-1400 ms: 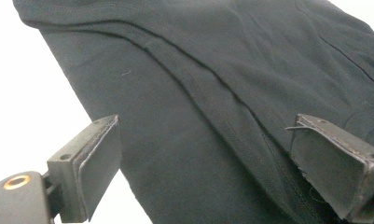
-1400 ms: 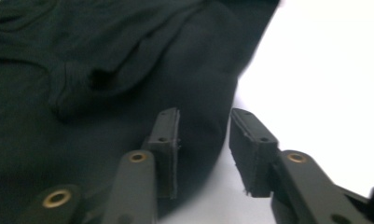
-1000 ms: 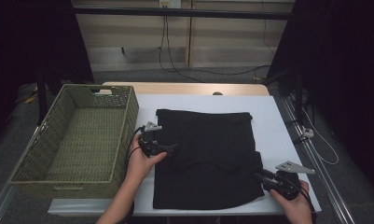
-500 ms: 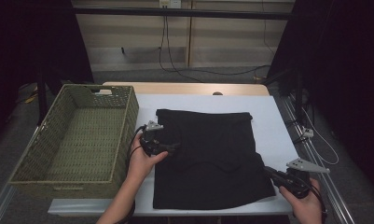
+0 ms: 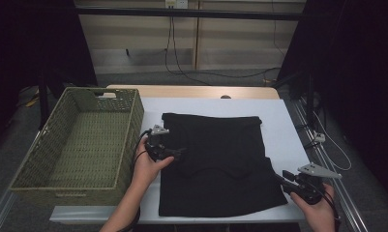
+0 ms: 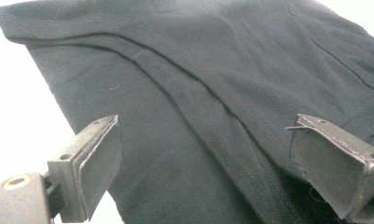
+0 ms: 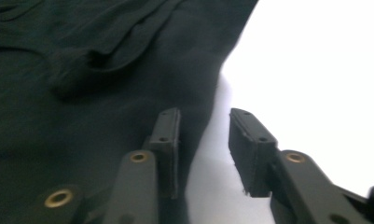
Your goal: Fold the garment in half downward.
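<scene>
White worktop (image 5: 283, 125) carries the black garment (image 5: 216, 164) spread beside the basket (image 5: 80, 145); left gripper (image 5: 182, 153) gapes wide and empty, right gripper (image 7: 201, 149), having just reopened, should straddle the hem before pinching.

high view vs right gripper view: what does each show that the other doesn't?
High view alone: the green woven rectangular basket left of the white table, the left hand-held gripper lying over the black fabric garment, both of the person's hands, and the garment's full folded outline.

Right gripper view alone: the gap between the right hand-held gripper's pads, which have just been opening; one pad lies over the cloth edge, the other over bare table, nothing pinched.

Shared: the garment's right edge, the white table and the right hand-held gripper.
</scene>
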### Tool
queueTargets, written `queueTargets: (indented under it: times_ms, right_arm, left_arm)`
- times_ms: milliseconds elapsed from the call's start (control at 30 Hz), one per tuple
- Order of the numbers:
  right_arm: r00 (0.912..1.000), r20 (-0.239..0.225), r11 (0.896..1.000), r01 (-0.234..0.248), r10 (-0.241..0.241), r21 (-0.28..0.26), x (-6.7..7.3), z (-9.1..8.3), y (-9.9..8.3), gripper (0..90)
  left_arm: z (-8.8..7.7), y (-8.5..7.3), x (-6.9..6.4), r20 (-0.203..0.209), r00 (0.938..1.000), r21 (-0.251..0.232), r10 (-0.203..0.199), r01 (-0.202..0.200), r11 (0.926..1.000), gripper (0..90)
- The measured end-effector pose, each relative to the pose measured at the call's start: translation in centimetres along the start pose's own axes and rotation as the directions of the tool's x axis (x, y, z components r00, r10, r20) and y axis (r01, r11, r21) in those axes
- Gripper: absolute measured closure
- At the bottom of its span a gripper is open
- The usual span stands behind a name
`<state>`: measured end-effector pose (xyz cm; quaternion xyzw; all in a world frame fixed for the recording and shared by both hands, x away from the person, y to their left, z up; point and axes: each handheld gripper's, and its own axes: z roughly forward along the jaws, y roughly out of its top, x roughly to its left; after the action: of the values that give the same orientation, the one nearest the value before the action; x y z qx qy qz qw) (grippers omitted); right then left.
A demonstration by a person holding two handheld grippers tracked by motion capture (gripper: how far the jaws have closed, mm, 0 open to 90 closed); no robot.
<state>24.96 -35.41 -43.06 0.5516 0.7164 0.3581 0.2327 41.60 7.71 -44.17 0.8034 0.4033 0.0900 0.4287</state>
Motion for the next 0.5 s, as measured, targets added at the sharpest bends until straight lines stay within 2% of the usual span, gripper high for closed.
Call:
queueTargets:
  times_ms: [100,200,267,300,400,433,500]
  right_arm:
    - [0.9999,-0.01,1.0,-0.012,0.012,-0.004,0.0,0.8,0.2,63.2]
    - [0.9998,-0.018,0.999,-0.01,0.011,0.039,0.3,2.1,0.2,62.6]
    - [0.9999,-0.01,0.998,-0.004,0.005,0.057,0.3,2.5,0.1,62.7]
    - [0.9999,0.01,0.997,0.0,0.0,0.078,0.3,2.9,-0.1,59.7]
    - [0.9989,0.047,0.998,-0.004,0.001,0.067,0.0,2.6,-0.3,59.0]
    - [0.9994,0.034,0.998,-0.005,0.003,0.062,-0.2,2.3,-0.4,59.1]
    - [0.9995,0.025,0.999,-0.019,0.017,0.047,-0.3,1.6,-0.6,58.4]
  left_arm:
    - [0.0,0.0,0.0,-0.002,1.0,0.0,0.003,-0.003,1.0,9.7]
    - [-0.1,0.0,0.0,0.001,1.0,-0.001,-0.001,0.001,1.0,9.7]
    - [-0.1,0.0,0.0,0.001,1.0,0.001,-0.001,0.001,1.0,9.7]
    - [-0.1,0.0,0.0,0.004,1.0,0.0,-0.008,0.008,1.0,9.7]
    - [-0.1,0.0,0.0,0.005,0.9999,-0.001,-0.009,0.009,1.0,9.7]
    - [-0.1,0.0,0.0,0.002,1.0,-0.001,0.0,0.0,1.0,9.7]
    - [-0.1,0.0,-0.2,0.003,0.9998,-0.002,-0.02,0.02,0.9998,9.7]
